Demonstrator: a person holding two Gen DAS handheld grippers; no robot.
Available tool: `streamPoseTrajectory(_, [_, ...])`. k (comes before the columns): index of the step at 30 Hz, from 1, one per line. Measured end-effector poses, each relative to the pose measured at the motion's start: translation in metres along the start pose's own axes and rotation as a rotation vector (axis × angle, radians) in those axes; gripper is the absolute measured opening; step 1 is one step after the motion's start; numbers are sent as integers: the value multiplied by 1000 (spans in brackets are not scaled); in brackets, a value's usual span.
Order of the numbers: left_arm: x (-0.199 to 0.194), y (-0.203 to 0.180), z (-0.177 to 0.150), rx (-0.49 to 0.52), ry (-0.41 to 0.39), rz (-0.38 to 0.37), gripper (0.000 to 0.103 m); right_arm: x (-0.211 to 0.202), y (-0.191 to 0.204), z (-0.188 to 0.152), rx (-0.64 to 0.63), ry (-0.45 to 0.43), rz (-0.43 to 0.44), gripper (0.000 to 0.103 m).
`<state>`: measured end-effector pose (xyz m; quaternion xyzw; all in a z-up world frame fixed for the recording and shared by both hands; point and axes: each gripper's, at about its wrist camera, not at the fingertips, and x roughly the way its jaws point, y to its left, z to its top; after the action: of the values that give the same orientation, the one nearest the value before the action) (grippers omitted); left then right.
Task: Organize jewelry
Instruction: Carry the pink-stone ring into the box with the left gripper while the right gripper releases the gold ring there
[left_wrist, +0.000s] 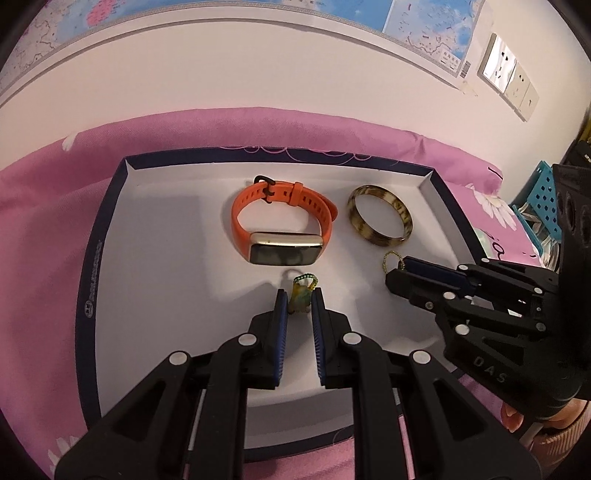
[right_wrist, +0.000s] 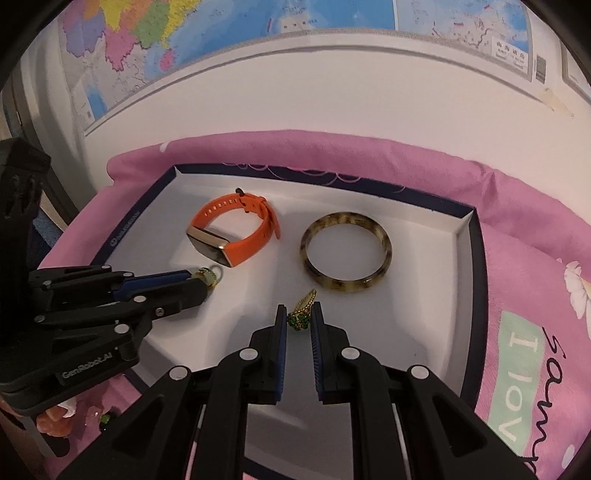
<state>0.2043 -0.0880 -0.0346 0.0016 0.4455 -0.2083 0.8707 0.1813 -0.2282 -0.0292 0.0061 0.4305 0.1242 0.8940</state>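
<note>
**Both tools clamped on small jewelry pieces over the white tray**

A shallow white tray with a dark blue rim lies on a pink floral bedspread, below a wall hung with maps.

The left tool is pinched on a small yellow-green pendant with a beaded loop at its top. It holds the piece over the tray's middle, towards the near edge. Its blue-padded fingers stand close together, with the pendant between them.

The right tool is clamped on a gold, leaf-shaped piece with green stones. The piece's gold tip sticks out past the fingertips. It is held on the tray's right half, near the front edge, just in front of the bangle.

Farther back in the tray, an orange smartwatch with a gold case rests near the centre, its strap buckled into a loop. A mottled brown bangle lies flat to its right, apart from the watch and nearer the tray's right wall.

A blue perforated basket shows at the right edge of the left wrist view, beyond the bedspread.
</note>
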Motion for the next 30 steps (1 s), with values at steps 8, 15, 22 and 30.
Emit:
streamPoseTrajectory(8, [-5,-2,-1,3,-21,18,30,-1,-1,2,10,-7,-33,17])
streamPoseTrajectory(15, [-31,4,-8,9,-89,32,43,-16,-3,0,19,-48,-34,28])
streamPoseTrajectory(22, [-70,4,-25,57,-172,64,47,-42,3,-10,8,-90,-11,30])
streamPoseTrajectory(30, [-106,1,-53,103,-219,59,50,-77,11,-32,-12,-127,32,31])
